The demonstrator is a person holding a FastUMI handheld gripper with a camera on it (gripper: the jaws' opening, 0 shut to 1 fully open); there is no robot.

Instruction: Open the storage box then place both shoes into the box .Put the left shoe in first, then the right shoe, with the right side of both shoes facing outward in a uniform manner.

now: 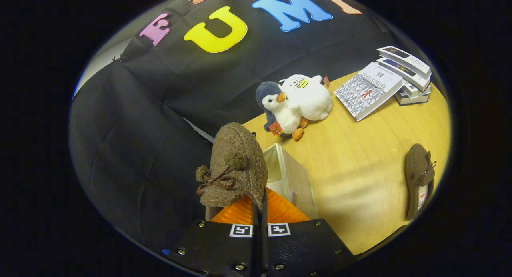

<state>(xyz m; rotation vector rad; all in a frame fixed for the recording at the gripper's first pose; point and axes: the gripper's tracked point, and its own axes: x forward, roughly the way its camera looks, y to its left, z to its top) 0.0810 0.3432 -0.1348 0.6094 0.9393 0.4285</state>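
Your gripper point(259, 207) holds a brown felt shoe point(234, 165) up in front of the camera. The two orange fingers point(236, 215) are pressed nearly together, pinching the shoe's thin edge between them. The shoe stands almost upright, its toe pointing up and away from you. Its brown bow and two small pom-poms face the camera.

Just past the fingers, partly hidden by the shoe, is the white box point(288, 177). You see its upper rim and one side; whether it is open cannot be judged from this angle. It sits at the near corner of a wooden table point(360, 157).

The second shoe point(418, 181) lies on its side on the table, well apart from the box, to your right.

Farther back, two plush toys lean against each other: a penguin point(278, 109) and a white duck point(310, 95). Beyond them a book point(368, 89) lies propped against a stack of books point(410, 75).
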